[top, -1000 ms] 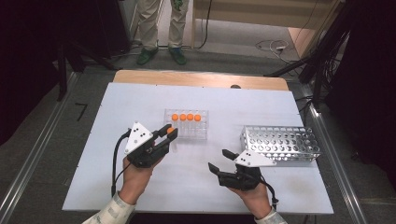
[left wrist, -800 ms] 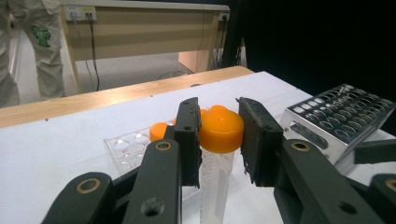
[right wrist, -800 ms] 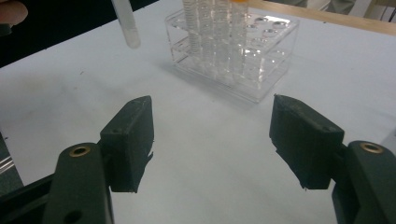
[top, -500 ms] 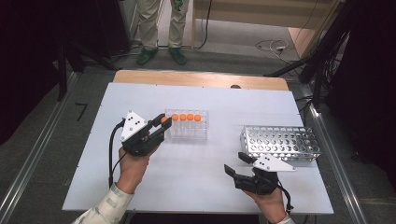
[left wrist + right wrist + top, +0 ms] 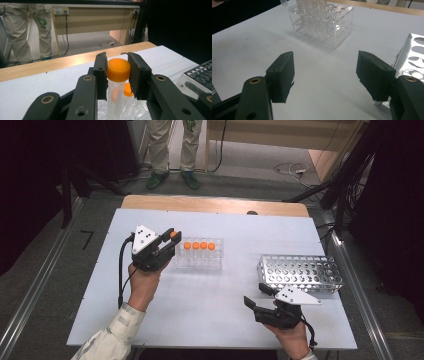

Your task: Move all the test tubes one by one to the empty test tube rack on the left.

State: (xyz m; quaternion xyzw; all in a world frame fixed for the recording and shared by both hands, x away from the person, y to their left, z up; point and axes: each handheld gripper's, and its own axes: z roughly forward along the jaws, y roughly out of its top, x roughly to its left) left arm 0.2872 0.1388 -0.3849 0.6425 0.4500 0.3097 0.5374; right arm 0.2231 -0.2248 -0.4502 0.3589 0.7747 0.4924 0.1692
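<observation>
My left gripper (image 5: 167,242) is shut on the orange cap of a clear tube (image 5: 118,69), at the left end of a clear plastic rack (image 5: 200,261). The tube hangs upright between the pads (image 5: 101,72), its cap higher than that of the tube behind it (image 5: 128,90); its lower end is hidden. Several orange-capped tubes (image 5: 200,245) stand in a row in the rack. My right gripper (image 5: 256,296) is open near the table's front edge, just in front of a perforated metal rack (image 5: 300,274). In the right gripper view the jaws of my right gripper (image 5: 325,75) stand wide with bare table between them.
The white table (image 5: 220,305) has a wooden strip (image 5: 215,204) along its far edge. A person's legs (image 5: 172,150) stand beyond it. Cables (image 5: 290,170) lie on the floor at the back right. The metal rack (image 5: 414,57) sits close to my right jaw.
My left gripper has moved away from me and a little up with the orange-capped tube in its jaws. My right gripper has drawn back to the right, toward the front edge.
</observation>
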